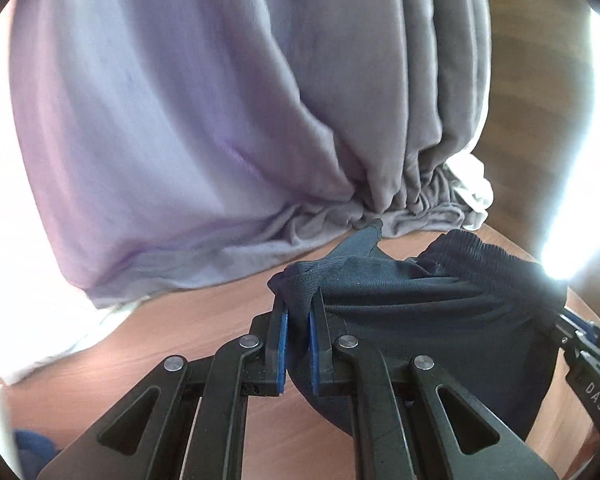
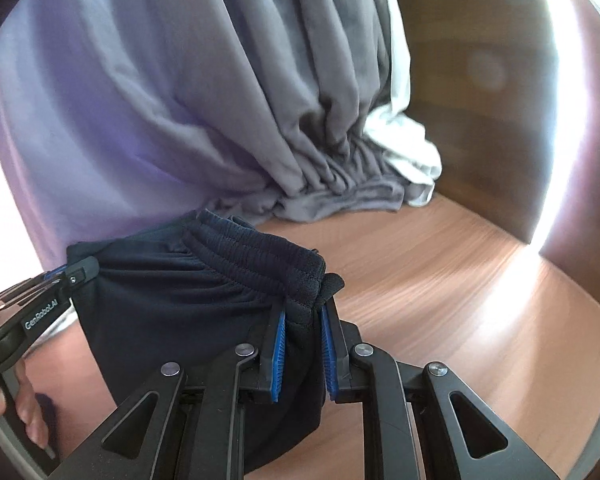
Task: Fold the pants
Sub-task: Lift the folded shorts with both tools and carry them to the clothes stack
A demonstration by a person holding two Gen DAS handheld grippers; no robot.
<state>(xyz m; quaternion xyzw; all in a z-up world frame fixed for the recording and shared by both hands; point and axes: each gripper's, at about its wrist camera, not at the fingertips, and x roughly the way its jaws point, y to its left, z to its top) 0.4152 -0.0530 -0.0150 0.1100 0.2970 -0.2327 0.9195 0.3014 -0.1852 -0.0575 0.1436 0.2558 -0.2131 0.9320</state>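
Dark navy pants (image 1: 420, 312) with a ribbed elastic waistband (image 2: 256, 256) hang between my two grippers above a wooden table (image 2: 440, 288). My left gripper (image 1: 299, 312) is shut on a bunched corner of the pants, its blue pads (image 1: 282, 344) pressing the cloth. My right gripper (image 2: 303, 320) is shut on the waistband end of the pants (image 2: 188, 320). The right gripper also shows at the right edge of the left wrist view (image 1: 588, 352), and the left gripper at the left edge of the right wrist view (image 2: 60, 280). The lower part of the pants is hidden below both grippers.
A grey-lilac curtain (image 1: 188, 120) hangs close behind and pools on the table (image 2: 340, 192), with white cloth (image 2: 412, 148) beside it. A dark wooden panel (image 2: 480, 100) stands at the right. Bright window glare fills the left (image 1: 4, 160). Bare table wood (image 1: 200, 320) lies below.
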